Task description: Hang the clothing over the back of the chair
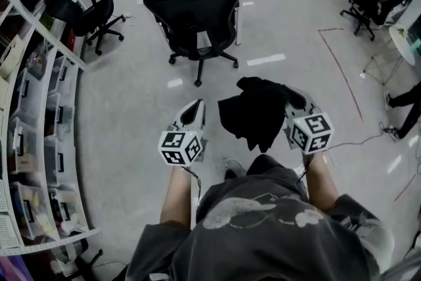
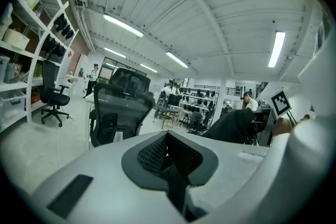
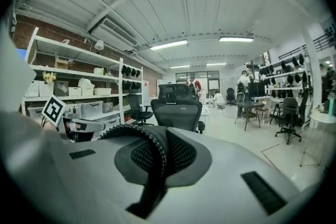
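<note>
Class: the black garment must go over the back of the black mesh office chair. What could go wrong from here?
1. Only the right gripper holds the bunched black garment, seemingly by one edge; it may slip or land in a heap.
2. The left gripper is shut and empty, so nothing spreads the cloth.
3. The black mesh office chair stands on castors and may roll if pushed.

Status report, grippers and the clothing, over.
Left gripper shut, empty. Right gripper shut on black clothing, hanging free. Chair ahead, back bare, nothing in between.
</note>
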Demonstrator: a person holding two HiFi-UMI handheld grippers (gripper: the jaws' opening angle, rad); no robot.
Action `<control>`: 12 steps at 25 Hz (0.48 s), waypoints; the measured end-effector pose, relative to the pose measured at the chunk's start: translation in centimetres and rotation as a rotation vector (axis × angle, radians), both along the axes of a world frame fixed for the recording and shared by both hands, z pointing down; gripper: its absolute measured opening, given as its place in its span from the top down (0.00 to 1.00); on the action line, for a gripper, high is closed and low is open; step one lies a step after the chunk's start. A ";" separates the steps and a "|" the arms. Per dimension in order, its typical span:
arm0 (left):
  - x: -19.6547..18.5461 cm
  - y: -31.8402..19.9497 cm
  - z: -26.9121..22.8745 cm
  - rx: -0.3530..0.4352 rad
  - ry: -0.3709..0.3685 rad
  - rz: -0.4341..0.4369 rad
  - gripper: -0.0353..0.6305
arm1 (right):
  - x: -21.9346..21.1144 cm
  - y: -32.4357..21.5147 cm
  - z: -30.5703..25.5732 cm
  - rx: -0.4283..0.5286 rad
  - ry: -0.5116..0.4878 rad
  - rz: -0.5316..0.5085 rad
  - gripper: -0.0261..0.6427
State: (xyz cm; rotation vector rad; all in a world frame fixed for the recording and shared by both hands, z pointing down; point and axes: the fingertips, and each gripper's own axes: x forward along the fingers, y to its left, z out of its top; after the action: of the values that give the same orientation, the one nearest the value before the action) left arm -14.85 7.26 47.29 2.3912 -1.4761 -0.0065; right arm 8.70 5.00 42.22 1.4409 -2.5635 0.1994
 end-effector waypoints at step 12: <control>0.3 -4.3 0.8 -0.022 -0.038 0.008 0.94 | -0.7 -5.8 2.3 -0.050 0.001 -0.023 0.96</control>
State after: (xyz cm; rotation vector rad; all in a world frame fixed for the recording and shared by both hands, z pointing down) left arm -14.54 2.92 48.12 2.3926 -1.4751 0.0577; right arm 7.98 -0.83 44.54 1.3929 -2.5542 0.2579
